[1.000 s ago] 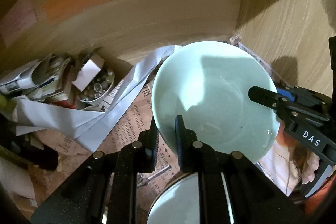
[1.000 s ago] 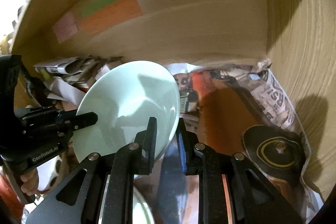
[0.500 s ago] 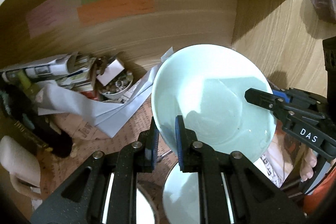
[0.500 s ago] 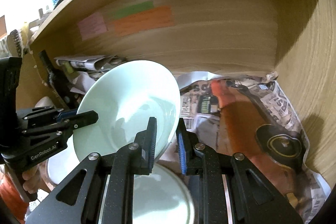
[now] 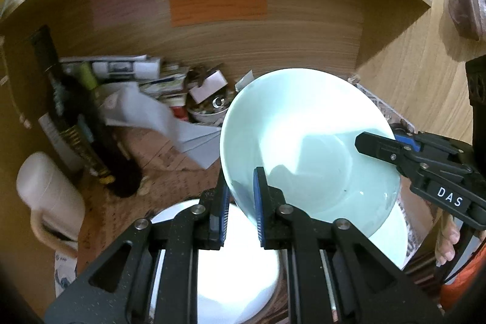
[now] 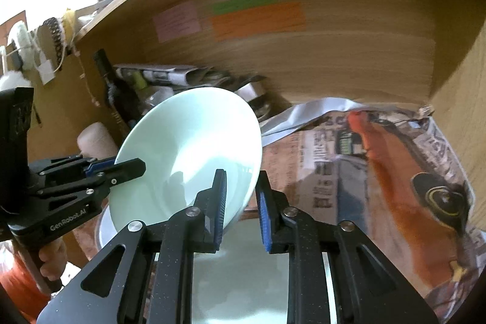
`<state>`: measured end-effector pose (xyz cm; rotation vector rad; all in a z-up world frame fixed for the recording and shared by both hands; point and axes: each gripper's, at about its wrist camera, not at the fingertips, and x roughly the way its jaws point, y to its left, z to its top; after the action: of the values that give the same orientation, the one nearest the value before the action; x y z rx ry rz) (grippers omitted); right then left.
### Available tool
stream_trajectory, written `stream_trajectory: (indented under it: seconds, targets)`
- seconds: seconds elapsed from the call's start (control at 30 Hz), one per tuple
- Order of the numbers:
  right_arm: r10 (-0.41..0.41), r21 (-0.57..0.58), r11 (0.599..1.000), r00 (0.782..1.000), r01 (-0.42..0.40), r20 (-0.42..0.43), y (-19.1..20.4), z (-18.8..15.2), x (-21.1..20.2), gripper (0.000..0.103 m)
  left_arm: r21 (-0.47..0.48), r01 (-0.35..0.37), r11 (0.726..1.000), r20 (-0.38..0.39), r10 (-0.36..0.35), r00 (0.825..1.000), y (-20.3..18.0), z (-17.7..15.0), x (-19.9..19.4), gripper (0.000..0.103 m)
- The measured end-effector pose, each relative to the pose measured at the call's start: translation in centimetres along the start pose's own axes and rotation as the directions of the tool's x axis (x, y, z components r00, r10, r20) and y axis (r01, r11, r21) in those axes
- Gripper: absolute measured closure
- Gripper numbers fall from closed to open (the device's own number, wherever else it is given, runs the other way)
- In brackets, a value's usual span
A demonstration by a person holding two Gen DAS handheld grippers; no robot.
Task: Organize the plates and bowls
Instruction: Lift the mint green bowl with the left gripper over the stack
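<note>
The pale green round china bowl (image 5: 306, 141) is pinched by both the left claw (image 5: 240, 208) and the right claw (image 6: 241, 208). It could slip onto the white plates (image 6: 240, 278) underneath and crack.

Both grippers are black plastic with silver screws and blue ribbed pads. The right gripper (image 5: 376, 146) reads "DAS"; the left gripper (image 6: 129, 169) reads "GenRobot.AI".

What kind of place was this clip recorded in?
Probably a home storage cupboard: a wooden shelf compartment lined with newspaper, with white plates below the pale green bowl and household clutter at the back.
</note>
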<state>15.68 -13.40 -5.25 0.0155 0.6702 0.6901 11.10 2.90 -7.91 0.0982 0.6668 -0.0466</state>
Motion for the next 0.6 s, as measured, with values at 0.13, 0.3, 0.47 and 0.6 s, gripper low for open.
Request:
stream_trajectory:
  seconds: [0.13,0.3,0.47,0.6]
  targets:
    - [0.026,-0.014,1.0,1.0,-0.026,-0.009,1.4,-0.5,0.5,0.084,-0.022,-0.021,1.0,-0.003,0.021,1.0,1.4,-1.3,-0.6,0.089]
    - [0.06,-0.032,0.998,0.998,-0.061,-0.025,2.9,-1.1,1.2,0.084,-0.046,-0.049,0.998,-0.008,0.048,0.999,2.5,-2.7,-1.6,0.089]
    - [0.089,-0.047,0.995,0.995,-0.091,-0.045,4.1,-1.5,1.9,0.084,-0.071,-0.069,0.995,-0.011,0.068,0.998,4.0,-3.9,-2.7,0.089]
    - [0.11,-0.054,0.992,0.992,-0.114,-0.064,5.0,-1.8,2.6,0.084,-0.088,-0.084,0.993,-0.021,0.083,0.996,5.0,-4.7,-3.1,0.089]
